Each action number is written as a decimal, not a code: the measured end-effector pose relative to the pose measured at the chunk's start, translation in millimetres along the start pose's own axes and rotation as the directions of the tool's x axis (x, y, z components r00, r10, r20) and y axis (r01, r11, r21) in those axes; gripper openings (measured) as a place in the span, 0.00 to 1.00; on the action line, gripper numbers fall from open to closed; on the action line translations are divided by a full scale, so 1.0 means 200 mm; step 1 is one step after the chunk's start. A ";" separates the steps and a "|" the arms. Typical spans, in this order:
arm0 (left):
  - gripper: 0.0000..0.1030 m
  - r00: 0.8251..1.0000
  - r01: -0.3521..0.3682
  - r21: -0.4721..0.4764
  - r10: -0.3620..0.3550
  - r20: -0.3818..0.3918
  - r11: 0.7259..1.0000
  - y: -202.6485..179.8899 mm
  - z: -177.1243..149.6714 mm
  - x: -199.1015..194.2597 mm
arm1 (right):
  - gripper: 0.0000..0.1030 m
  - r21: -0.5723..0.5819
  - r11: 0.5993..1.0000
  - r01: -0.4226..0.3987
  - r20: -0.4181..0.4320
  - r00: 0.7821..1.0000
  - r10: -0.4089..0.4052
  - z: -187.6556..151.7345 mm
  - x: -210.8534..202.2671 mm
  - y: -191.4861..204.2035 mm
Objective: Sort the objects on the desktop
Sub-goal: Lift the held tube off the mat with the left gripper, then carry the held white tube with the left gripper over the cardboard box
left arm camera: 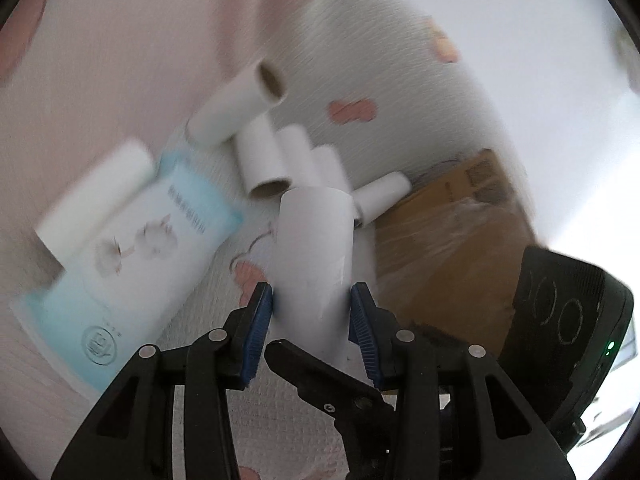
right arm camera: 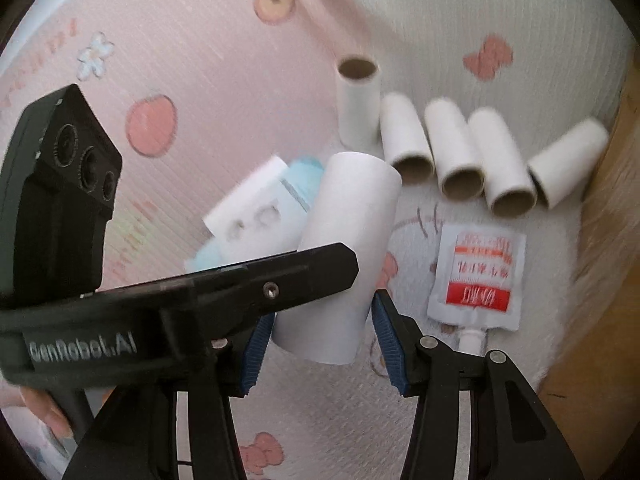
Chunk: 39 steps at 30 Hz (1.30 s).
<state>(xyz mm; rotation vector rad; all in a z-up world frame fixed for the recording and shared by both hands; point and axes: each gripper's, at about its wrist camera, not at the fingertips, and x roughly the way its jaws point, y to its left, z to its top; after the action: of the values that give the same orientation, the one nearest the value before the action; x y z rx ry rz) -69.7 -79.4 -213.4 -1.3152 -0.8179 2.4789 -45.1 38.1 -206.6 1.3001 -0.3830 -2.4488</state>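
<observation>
Both grippers hold one white paper roll (left arm camera: 312, 248) above the printed cloth. In the left wrist view my left gripper (left arm camera: 312, 308) has its blue pads pressed on the roll's two sides. In the right wrist view the same roll (right arm camera: 348, 208) sits between the pads of my right gripper (right arm camera: 320, 332). The left gripper's black finger (right arm camera: 280, 276) crosses in front of it. Several more white rolls with brown cores (right arm camera: 456, 148) lie in a row behind, and one (right arm camera: 358, 100) stands upright. A red-and-white sachet (right arm camera: 476, 272) lies to the right.
A blue-and-white tissue pack (left arm camera: 132, 256) lies to the left, with a thicker white roll (left arm camera: 92, 200) beside it. A cardboard box (left arm camera: 452, 240) borders the cloth on the right. The right gripper's black body (left arm camera: 560, 340) fills the lower right. A person's fingers (right arm camera: 40, 408) show at bottom left.
</observation>
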 end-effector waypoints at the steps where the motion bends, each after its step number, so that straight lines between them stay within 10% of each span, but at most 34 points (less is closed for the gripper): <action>1: 0.43 1.000 -0.011 0.030 0.011 0.016 0.999 -0.03 0.01 -0.03 | 0.46 -0.006 1.000 0.003 0.015 1.000 -0.003 0.01 -0.03 0.02; 26: 0.43 0.995 -0.029 0.418 -0.015 0.100 0.908 -0.75 0.29 -0.25 | 0.44 -0.114 0.977 0.182 0.241 0.959 -0.151 0.28 -0.61 0.02; 39: 0.43 0.994 0.108 0.424 -0.090 -0.063 0.899 -0.99 0.45 0.00 | 0.43 -0.014 0.975 0.222 0.260 0.942 -0.211 0.34 -0.82 -0.28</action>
<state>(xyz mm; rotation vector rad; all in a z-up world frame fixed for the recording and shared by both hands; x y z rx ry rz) -155.0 50.0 -60.8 -1.1293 -0.2908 2.3582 -26.1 162.2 -70.2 1.0576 -0.2589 -2.8061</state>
